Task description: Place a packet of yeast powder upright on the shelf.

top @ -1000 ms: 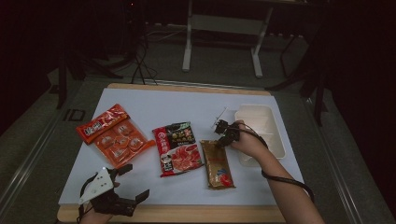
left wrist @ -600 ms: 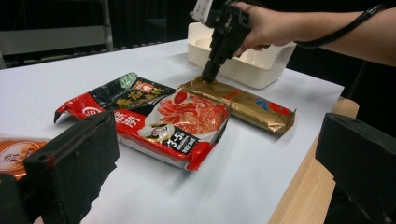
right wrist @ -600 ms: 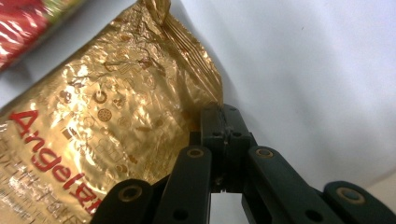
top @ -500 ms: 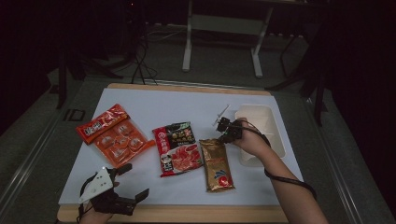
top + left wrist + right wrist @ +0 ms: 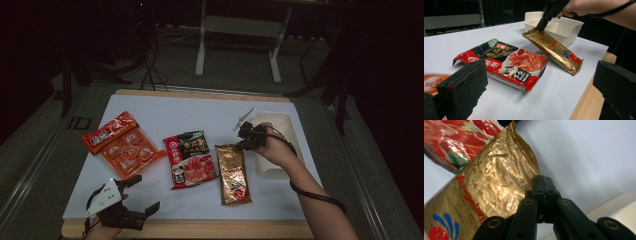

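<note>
At about seven o'clock on the white sheet (image 5: 150, 107), down by the table's near wooden edge, the left gripper (image 5: 131, 210) sits in the person's hand with its jaws spread wide and nothing between them. Up at ten o'clock lies an orange snack pack (image 5: 131, 154) with a narrower orange-red packet (image 5: 108, 131) overlapping its far corner. Near the middle rests a red and black noodle bag (image 5: 190, 159), flat on the sheet. Just to its right, around four o'clock from centre, is the gold foil packet (image 5: 233, 173), lying lengthwise with its far end raised off the sheet. That far end is pinched in the right gripper (image 5: 244, 142), whose jaws are pressed together on the packet's top corner; the right gripper view shows the black fingers (image 5: 543, 192) meeting on the crinkled gold edge. Behind the hand, at two o'clock, stands a white divided tray (image 5: 292, 125), touching nothing but the sheet, its near side close to the packet's lifted end
</note>
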Available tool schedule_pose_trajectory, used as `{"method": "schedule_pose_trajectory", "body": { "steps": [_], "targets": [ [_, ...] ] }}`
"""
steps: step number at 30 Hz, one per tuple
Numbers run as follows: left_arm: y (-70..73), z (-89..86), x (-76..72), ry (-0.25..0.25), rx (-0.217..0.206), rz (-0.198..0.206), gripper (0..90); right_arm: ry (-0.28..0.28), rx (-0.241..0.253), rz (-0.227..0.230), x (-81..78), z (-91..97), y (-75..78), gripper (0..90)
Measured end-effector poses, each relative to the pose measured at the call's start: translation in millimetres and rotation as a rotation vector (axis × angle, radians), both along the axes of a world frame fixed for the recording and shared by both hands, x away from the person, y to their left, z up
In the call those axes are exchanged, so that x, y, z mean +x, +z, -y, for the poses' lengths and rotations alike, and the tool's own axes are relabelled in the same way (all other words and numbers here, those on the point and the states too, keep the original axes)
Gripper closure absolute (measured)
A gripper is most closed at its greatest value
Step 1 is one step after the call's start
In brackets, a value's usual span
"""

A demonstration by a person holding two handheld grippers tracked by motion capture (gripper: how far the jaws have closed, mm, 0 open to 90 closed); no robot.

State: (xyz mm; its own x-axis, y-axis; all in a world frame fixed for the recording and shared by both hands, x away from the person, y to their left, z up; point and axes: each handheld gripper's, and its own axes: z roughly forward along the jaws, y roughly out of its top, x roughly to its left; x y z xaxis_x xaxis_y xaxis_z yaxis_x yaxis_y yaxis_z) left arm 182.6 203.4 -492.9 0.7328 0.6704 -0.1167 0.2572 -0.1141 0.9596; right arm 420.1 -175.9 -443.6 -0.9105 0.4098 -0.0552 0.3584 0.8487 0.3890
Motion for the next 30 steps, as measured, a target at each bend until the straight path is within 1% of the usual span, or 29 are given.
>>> {"method": "schedule_pose_trajectory", "body": {
  "steps": [1,4,7,9,10,11,12,14,17,19,20,22,23,24,26,27,29,30],
  "targets": [
    [-0.2,0.1,0.2,-0.001,0.002,-0.002,0.2,0.001,0.017,0.003,-1.1,1.2,2.8,90.0],
    [-0.3,0.4,0.4,-0.002,0.004,-0.003,0.2,0.01,0.04,0.014,-6.1,4.0,10.9,90.0],
    [-0.2,0.6,0.4,-0.002,-0.005,0.0,0.2,0.016,0.061,0.027,-11.9,7.7,19.3,90.0],
    [-0.2,0.4,0.1,-0.009,-0.018,0.008,0.2,0.016,0.077,0.037,-15.6,10.9,24.7,90.0],
    [-0.2,0.6,-0.4,-0.012,-0.025,0.02,0.2,0.019,0.078,0.046,-17.3,12.4,27.0,90.0],
    [-0.1,1.1,-1.0,-0.013,-0.024,0.034,0.2,0.017,0.091,0.054,-19.5,14.0,29.3,90.0],
    [0.1,1.6,-1.4,-0.014,-0.022,0.044,0.3,0.023,0.093,0.057,-21.5,15.0,31.3,90.0],
    [0.3,2.2,-1.6,-0.016,-0.02,0.049,0.2,0.03,0.099,0.067,-26.2,16.2,35.9,90.0],
    [-0.5,2.9,-1.2,-0.015,-0.011,0.044,0.2,0.046,0.119,0.079,-33.0,17.6,44.3,90.0],
    [-1.1,3.1,-0.8,-0.016,-0.01,0.039,0.2,0.06,0.142,0.083,-37.1,18.4,50.2,90.0],
    [-1.3,3.2,-0.5,-0.016,-0.008,0.038,0.3,0.066,0.141,0.081,-39.0,18.9,53.1,90.0],
    [-1.6,3.4,-0.2,-0.018,-0.009,0.036,0.2,0.074,0.152,0.089,-42.5,19.7,57.7,90.0],
    [-1.7,3.6,-0.1,-0.019,-0.008,0.035,0.3,0.078,0.149,0.095,-44.3,20.0,60.2,90.0],
    [-1.9,3.6,0.0,-0.02,-0.007,0.034,0.2,0.084,0.159,0.097,-46.0,20.3,62.2,90.0],
    [-2.0,3.6,0.1,-0.02,-0.011,0.029,0.3,0.095,0.161,0.114,-49.2,20.3,66.3,90.0],
    [-2.1,3.5,0.2,-0.02,-0.007,0.029,0.3,0.101,0.171,0.104,-50.4,20.5,68.9,90.0],
    [-2.4,3.3,0.1,-0.02,-0.004,0.028,0.3,0.109,0.176,0.127,-53.2,20.5,74.3,90.0],
    [-2.4,3.3,0.1,-0.02,-0.004,0.028,0.2,0.109,0.176,0.127,-53.2,20.5,74.3,90.0]
  ]
}}
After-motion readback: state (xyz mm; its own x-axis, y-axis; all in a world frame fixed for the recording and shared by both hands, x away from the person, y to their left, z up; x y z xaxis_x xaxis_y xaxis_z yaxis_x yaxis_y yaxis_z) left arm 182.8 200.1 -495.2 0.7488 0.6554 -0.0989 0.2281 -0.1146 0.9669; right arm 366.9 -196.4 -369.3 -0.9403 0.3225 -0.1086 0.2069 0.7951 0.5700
